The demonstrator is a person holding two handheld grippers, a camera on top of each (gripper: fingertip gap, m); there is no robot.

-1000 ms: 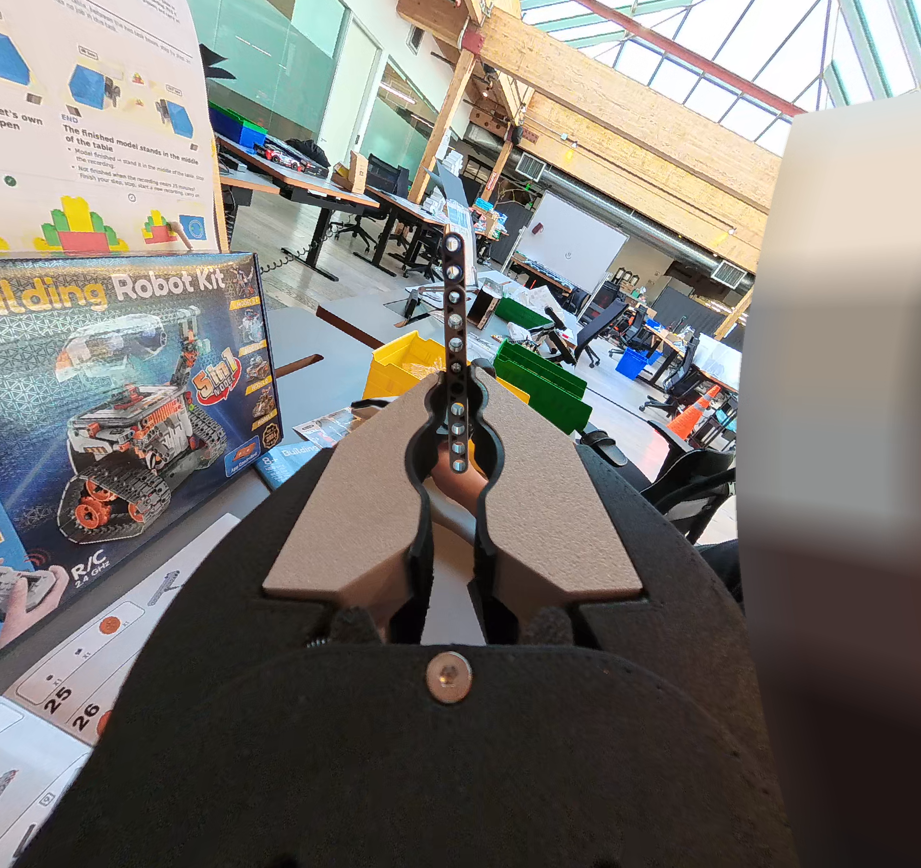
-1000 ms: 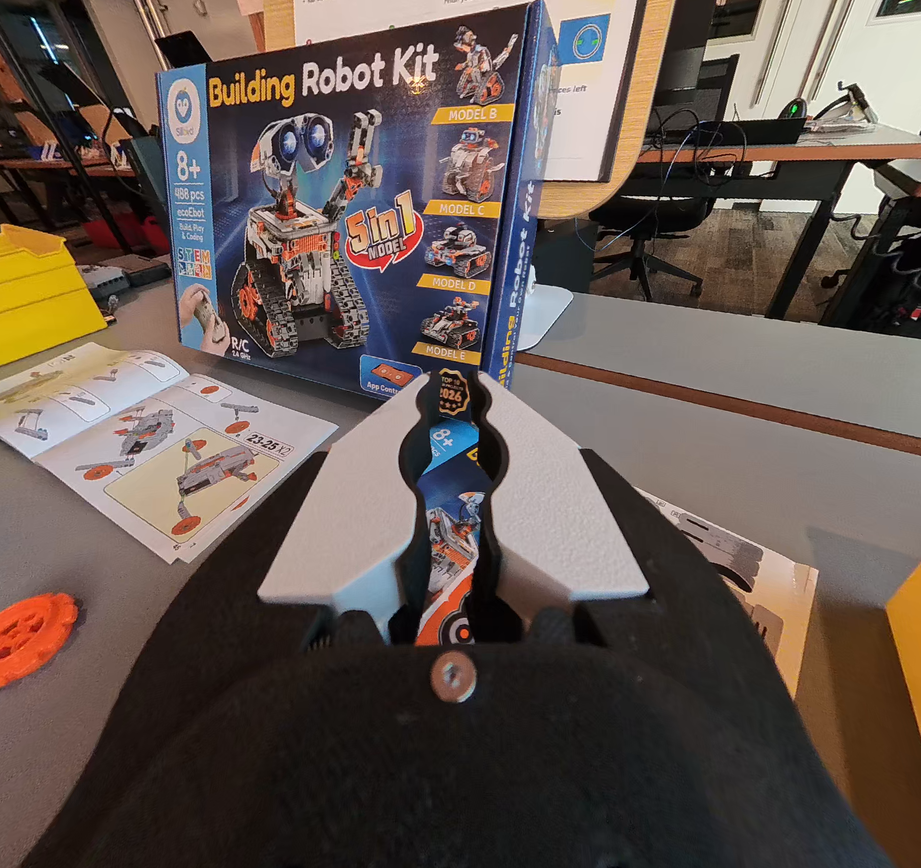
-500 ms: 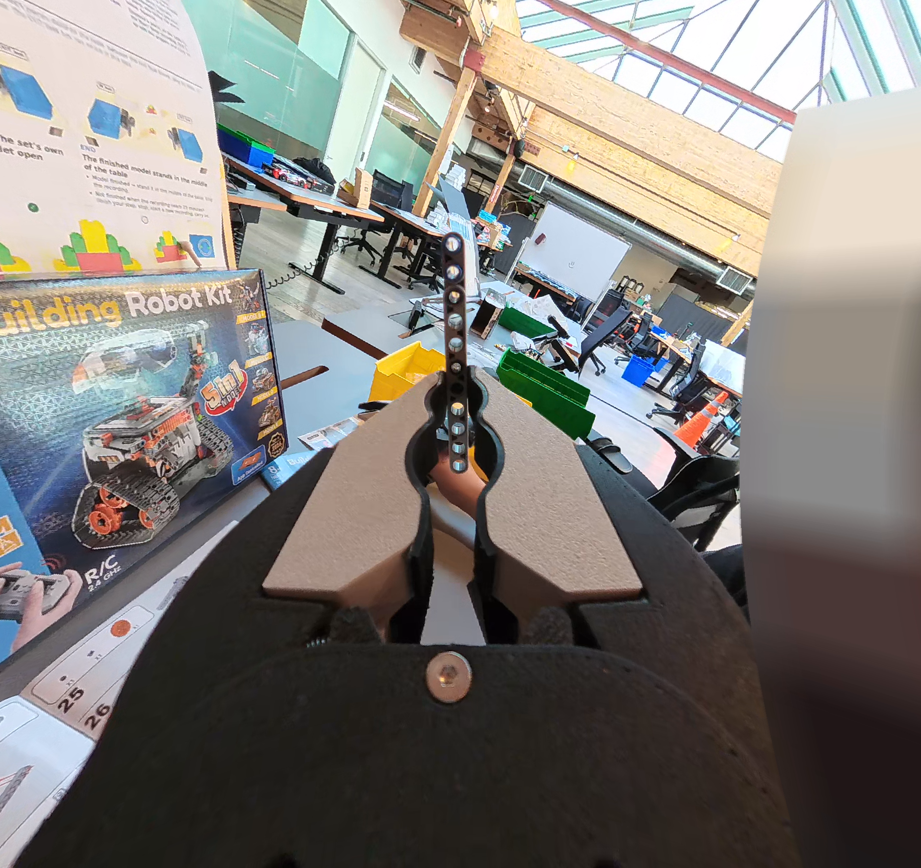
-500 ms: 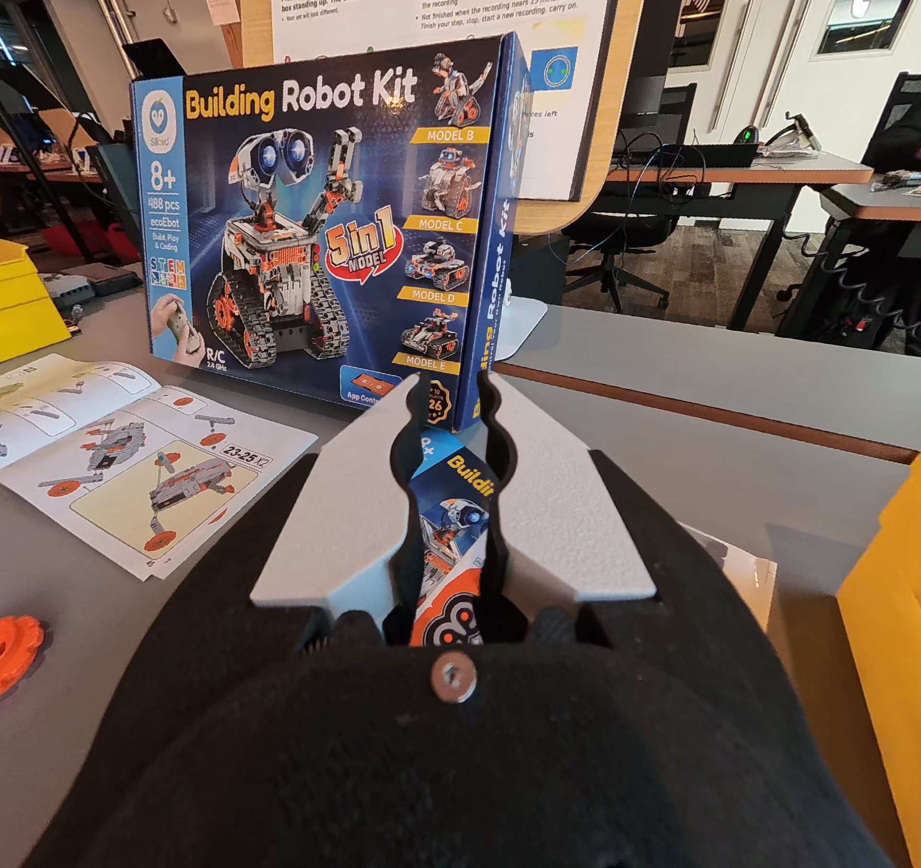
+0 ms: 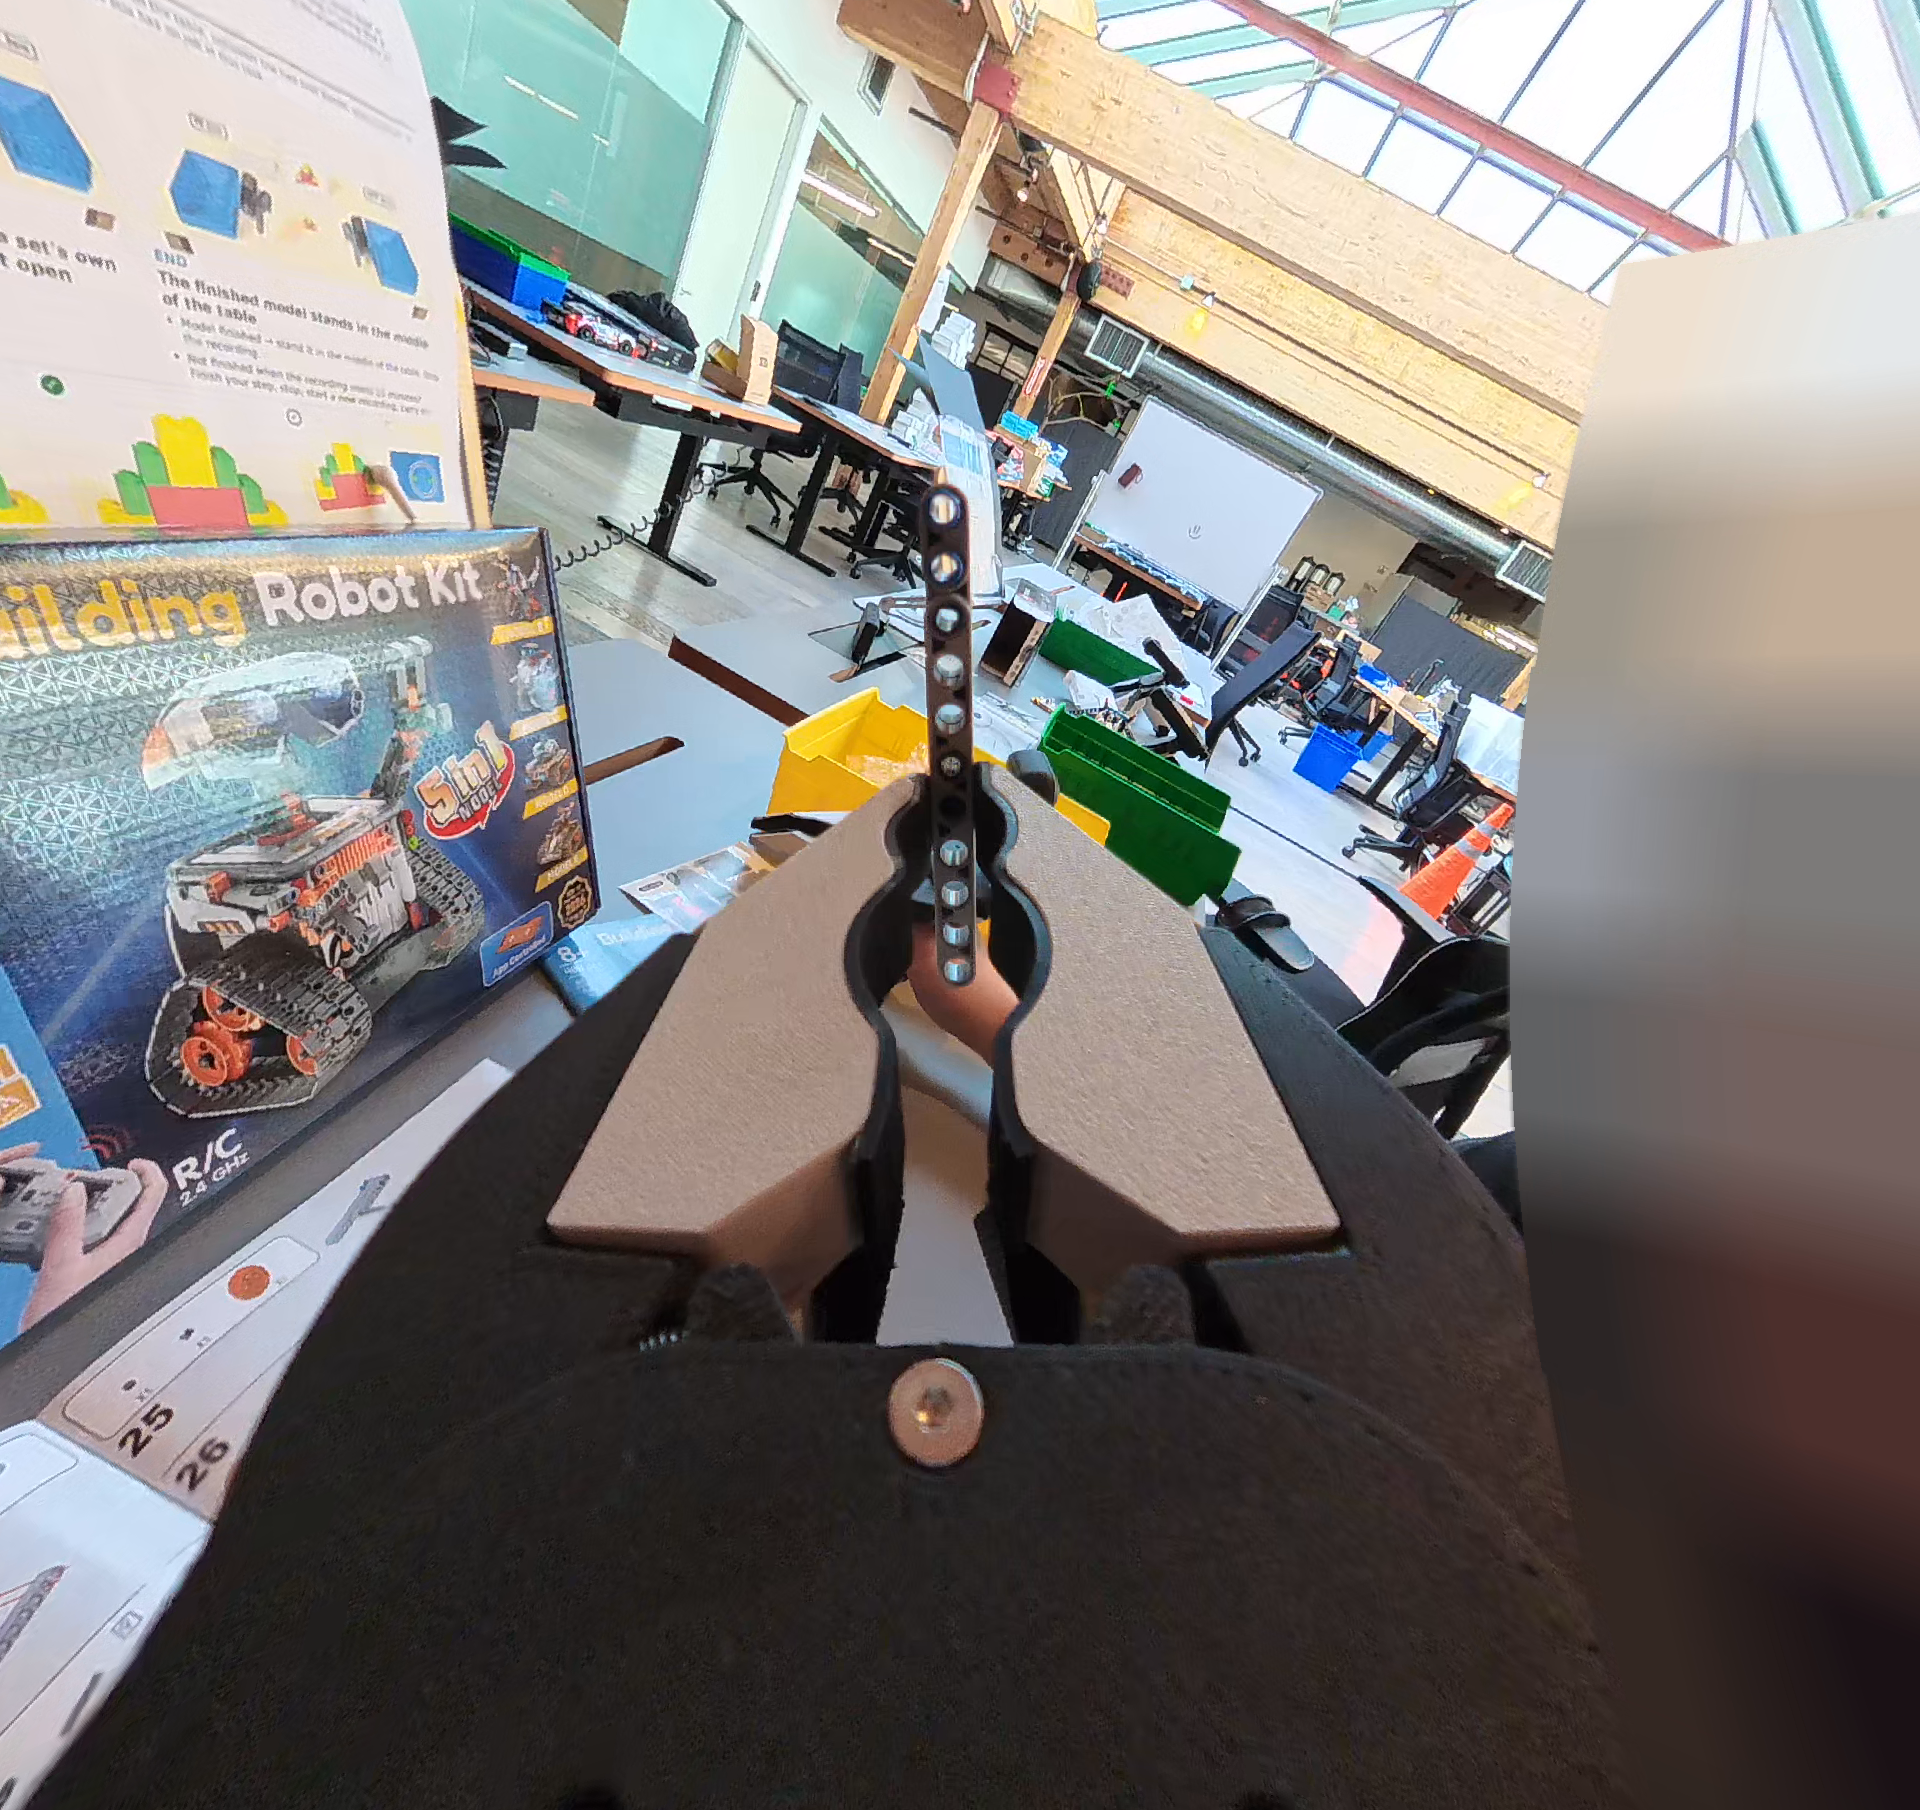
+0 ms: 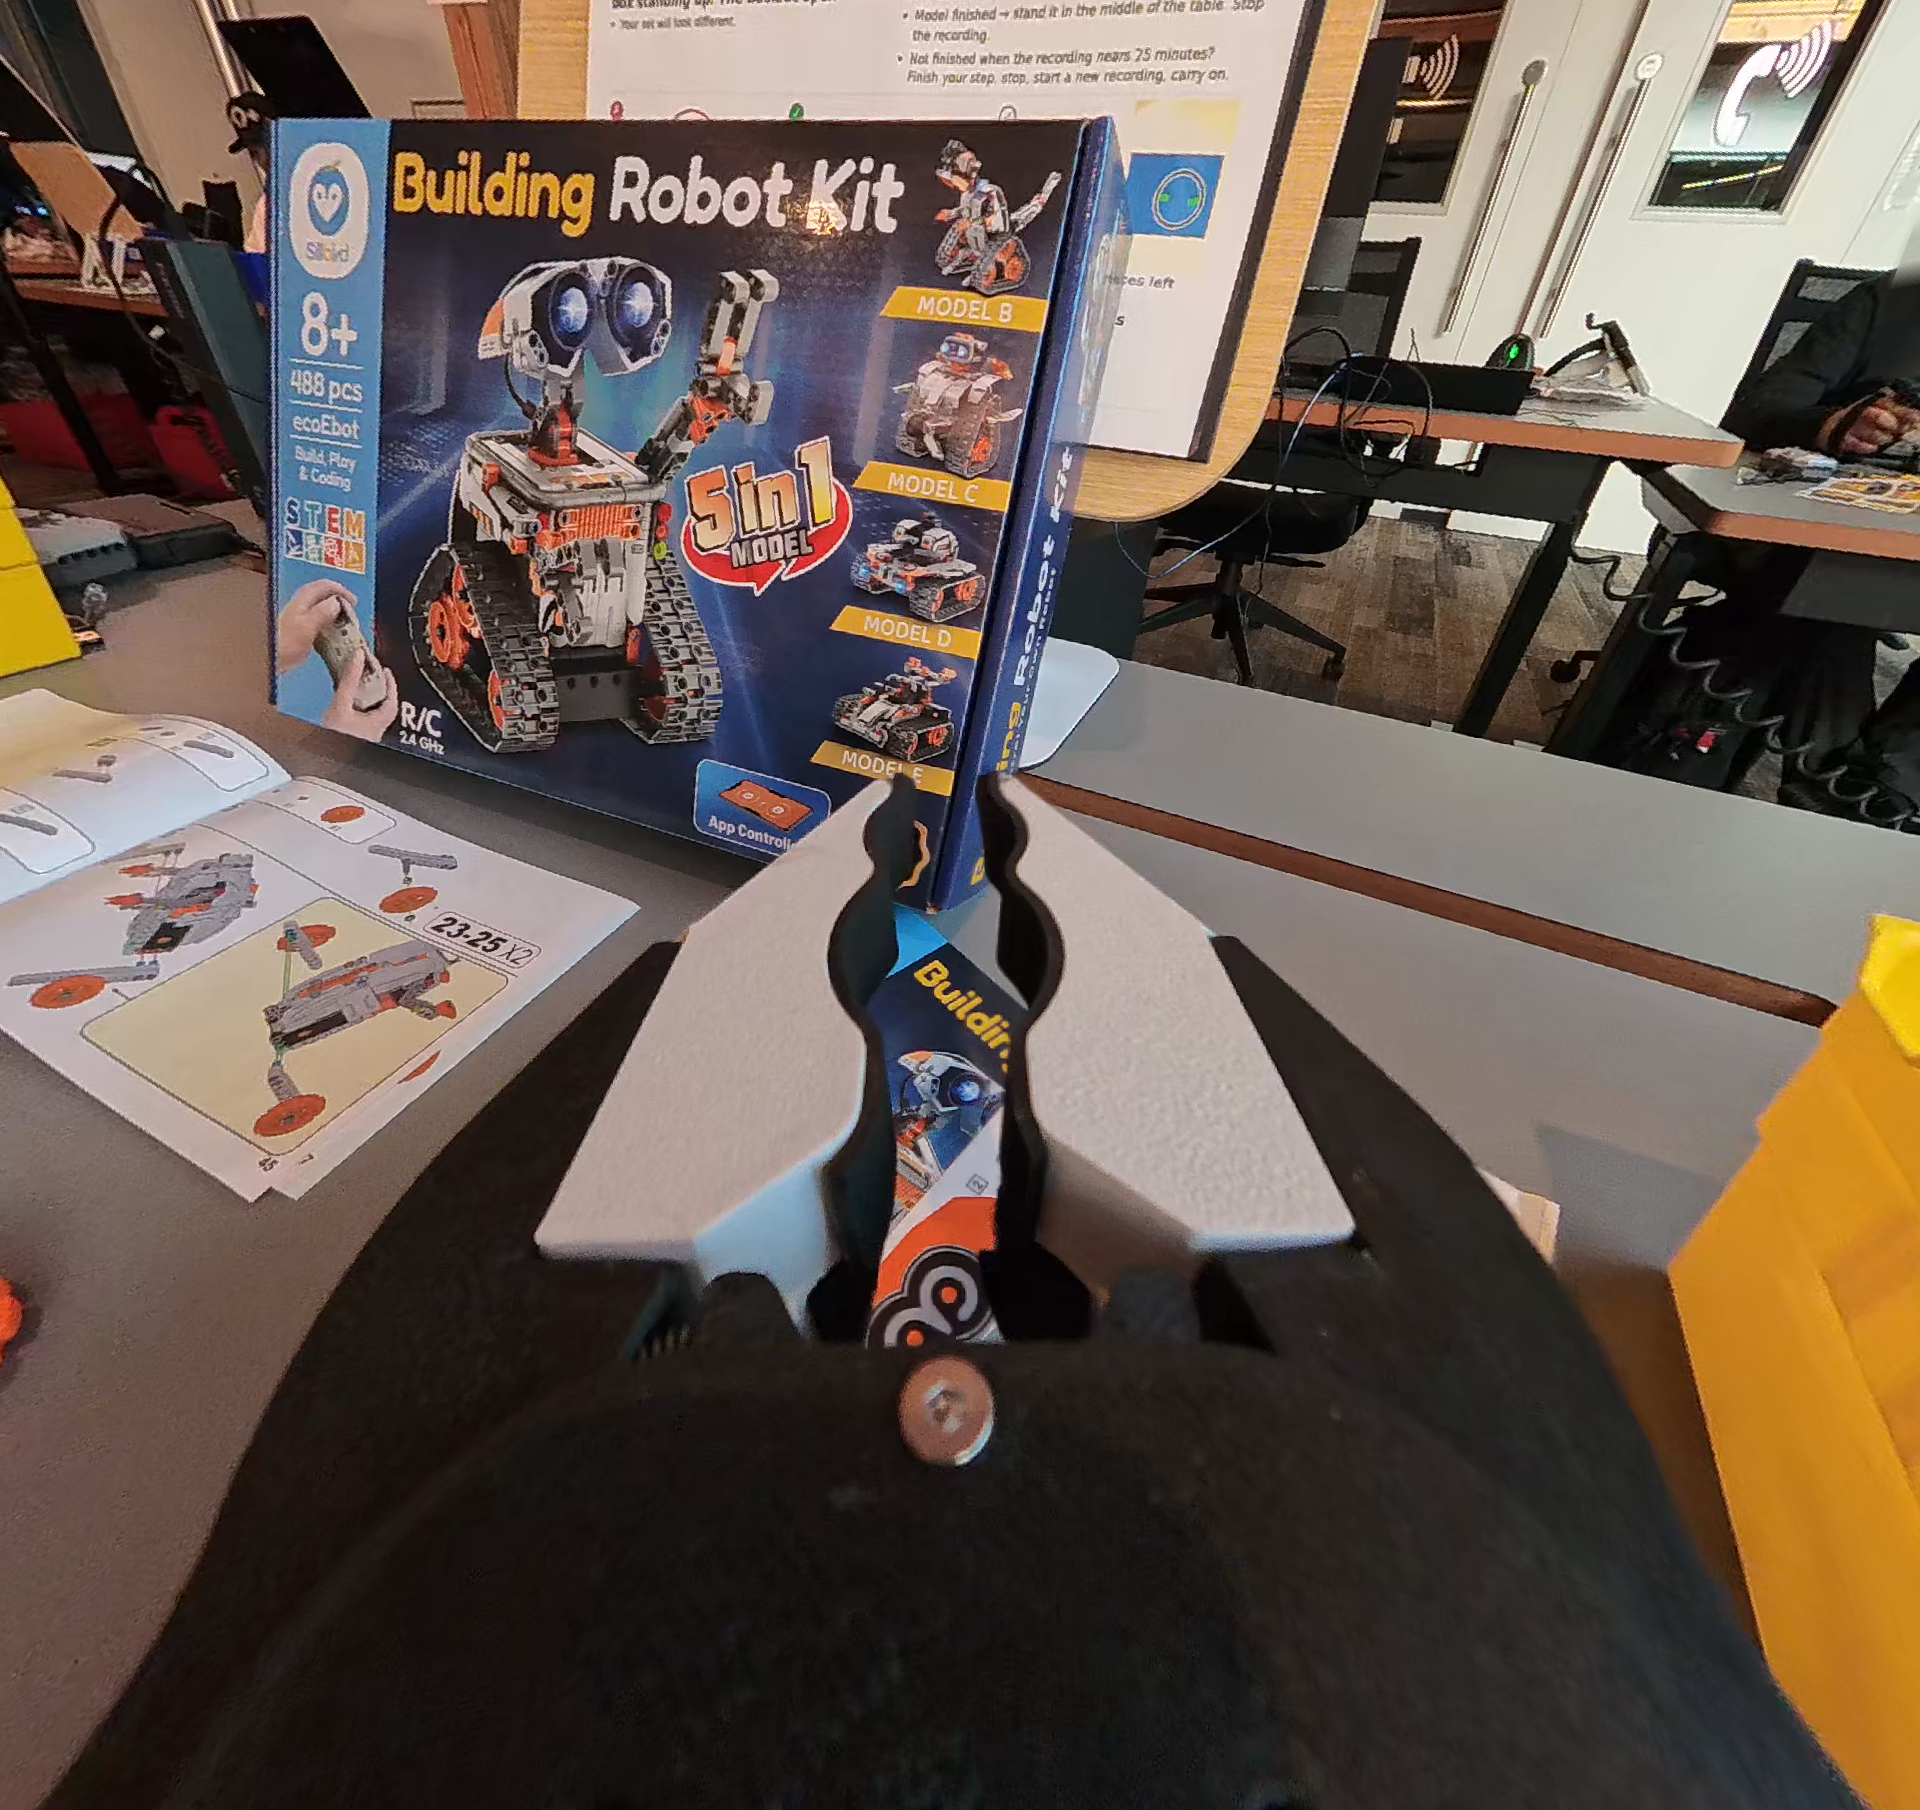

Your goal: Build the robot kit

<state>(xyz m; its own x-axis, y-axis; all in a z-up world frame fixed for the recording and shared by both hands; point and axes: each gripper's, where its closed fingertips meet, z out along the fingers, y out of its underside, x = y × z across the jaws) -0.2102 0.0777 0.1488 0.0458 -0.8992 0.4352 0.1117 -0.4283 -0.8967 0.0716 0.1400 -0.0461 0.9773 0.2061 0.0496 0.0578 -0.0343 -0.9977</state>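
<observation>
Currently left gripper (image 5: pixel 948 794) clamped on a black perforated beam (image 5: pixel 950 680), which stands upright above the fingertips. Right gripper (image 6: pixel 940 804) empty, jaws parted by a narrow gap, raised over the grey table (image 6: pixel 1455 825). A small blue booklet (image 6: pixel 940 1064) shows through that gap. Just beyond stands the robot-kit box (image 6: pixel 644 461), upright. An open instruction booklet (image 6: pixel 270 939) lies left of it; a yellow bin (image 6: pixel 1829 1293) is at the right edge.

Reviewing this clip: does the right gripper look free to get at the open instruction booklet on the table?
Probably yes. The right gripper is empty, jaws slightly apart, and the open instruction booklet lies flat on the grey table ahead to its left, nothing between them. The kit box stands behind the booklet.
</observation>
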